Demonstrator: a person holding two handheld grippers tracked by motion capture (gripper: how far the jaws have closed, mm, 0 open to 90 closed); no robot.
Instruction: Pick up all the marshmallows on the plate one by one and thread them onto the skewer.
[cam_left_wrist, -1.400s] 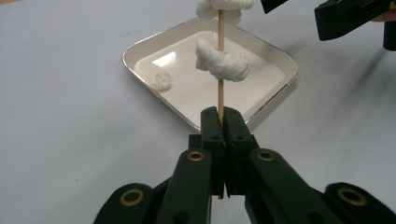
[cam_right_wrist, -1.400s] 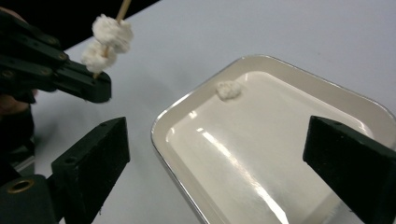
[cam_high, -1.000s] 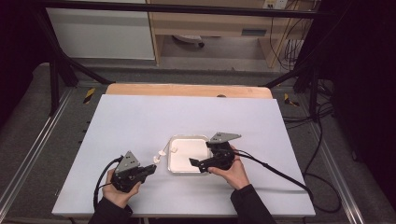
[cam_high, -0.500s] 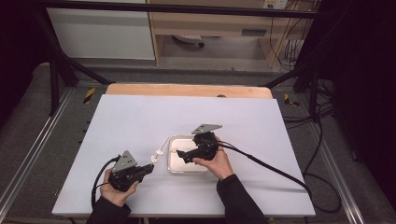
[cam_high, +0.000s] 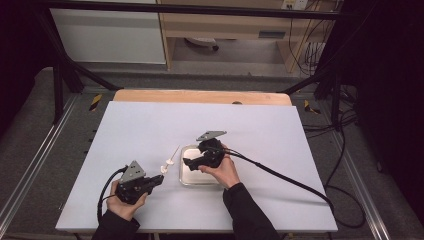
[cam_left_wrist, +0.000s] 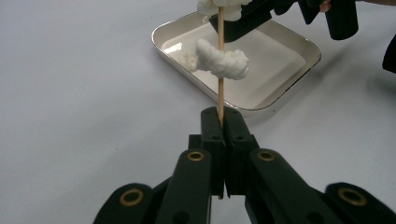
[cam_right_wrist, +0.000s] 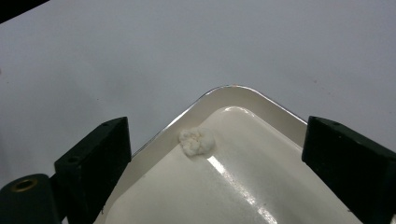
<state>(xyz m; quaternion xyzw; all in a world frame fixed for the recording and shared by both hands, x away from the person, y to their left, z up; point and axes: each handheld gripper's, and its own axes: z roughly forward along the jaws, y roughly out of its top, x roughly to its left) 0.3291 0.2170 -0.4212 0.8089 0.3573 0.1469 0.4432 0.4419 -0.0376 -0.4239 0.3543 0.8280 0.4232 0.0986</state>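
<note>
Since a second ago, the right gripper (cam_high: 186, 161) has slid left over the white tray (cam_high: 186, 176), jaws spread wide. One white lump (cam_right_wrist: 197, 141) lies in the tray's corner. Left gripper (cam_high: 159, 179) clamps a wooden skewer (cam_left_wrist: 220, 65) threaded with seemingly soft white pieces (cam_left_wrist: 222, 61), near the tray's left.

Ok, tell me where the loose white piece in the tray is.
The loose white piece lies inside the tray, against its wall near a corner, seen in the right gripper view between the open jaws of the right gripper.
</note>
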